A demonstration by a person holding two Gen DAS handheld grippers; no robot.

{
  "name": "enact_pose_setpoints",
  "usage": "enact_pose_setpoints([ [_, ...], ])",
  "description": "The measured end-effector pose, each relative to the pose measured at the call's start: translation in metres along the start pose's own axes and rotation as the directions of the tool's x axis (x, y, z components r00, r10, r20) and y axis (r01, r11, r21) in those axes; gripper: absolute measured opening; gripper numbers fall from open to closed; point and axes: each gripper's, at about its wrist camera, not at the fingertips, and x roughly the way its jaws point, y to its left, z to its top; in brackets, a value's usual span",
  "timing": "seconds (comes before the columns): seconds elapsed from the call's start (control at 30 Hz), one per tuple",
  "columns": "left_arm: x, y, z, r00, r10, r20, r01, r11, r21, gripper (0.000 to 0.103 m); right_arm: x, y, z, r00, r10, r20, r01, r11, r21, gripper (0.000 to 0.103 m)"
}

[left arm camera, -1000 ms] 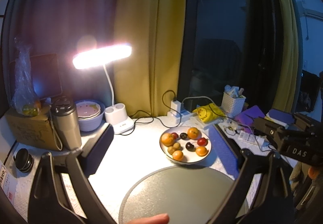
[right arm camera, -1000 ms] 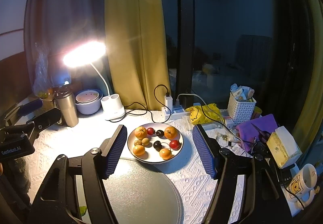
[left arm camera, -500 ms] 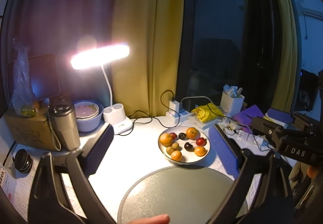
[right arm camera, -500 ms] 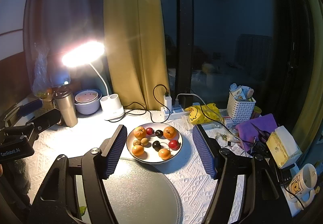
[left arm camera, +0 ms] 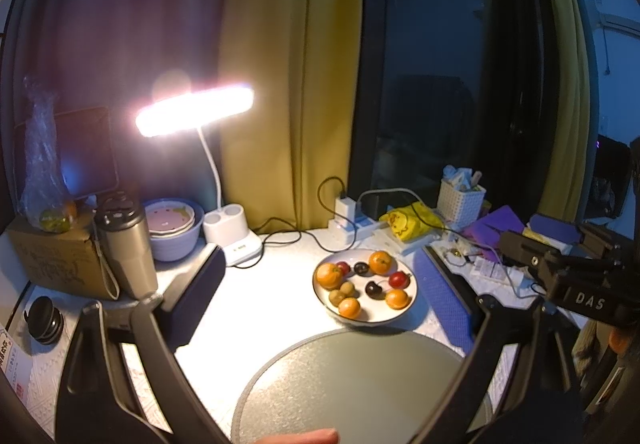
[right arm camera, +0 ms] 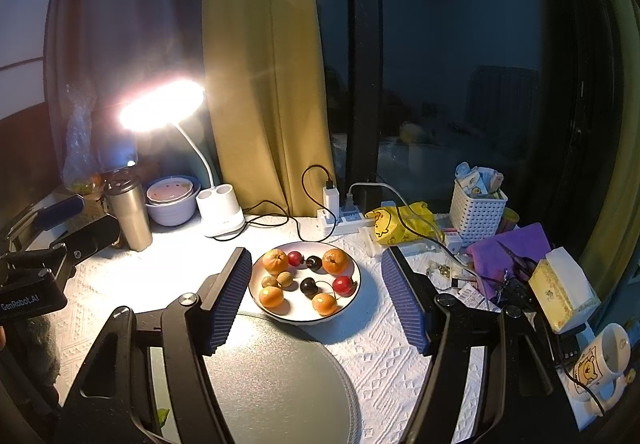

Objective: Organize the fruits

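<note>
Dark window glass and yellow curtains (right arm camera: 260, 83) are seen behind a white-covered worktop (right arm camera: 160, 268) lit by a desk lamp (right arm camera: 160, 109). Nearest the cameras a round grey tray (right arm camera: 280, 384) is laid, with a white plate (right arm camera: 352, 286) just beyond it. Both the right gripper (right arm camera: 316, 300) and the left gripper (left arm camera: 320, 300) are held above the worktop, jaws wide apart and empty. On the plate, oranges (right arm camera: 335, 261), dark cherries (right arm camera: 309, 287) and other small fruits are spread.

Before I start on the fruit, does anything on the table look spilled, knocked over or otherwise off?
Nothing stands out. The fruit sits inside the white plate, none spilled. The steel tumbler and white basket stand upright. The table's right side is cluttered, but nothing looks damaged.
</note>
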Motion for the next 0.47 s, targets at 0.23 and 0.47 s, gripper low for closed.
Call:
enact_pose_setpoints([
  [0.23, 0.004, -0.001, -0.001, 1.0, -0.005, -0.004, 0.005, 1.0, -0.001, 0.096, 0.002, -0.005, -0.005, 1.0, 0.0, -0.006, 0.0, 1.0, 0.004, 0.07],
  [0.47, 0.028, -0.002, -0.005, 0.999, -0.017, -0.041, 0.018, 1.0, 0.009, 0.096, 0.015, -0.011, -0.004, 1.0, 0.002, -0.024, -0.002, 1.0, 0.011, 0.071],
])
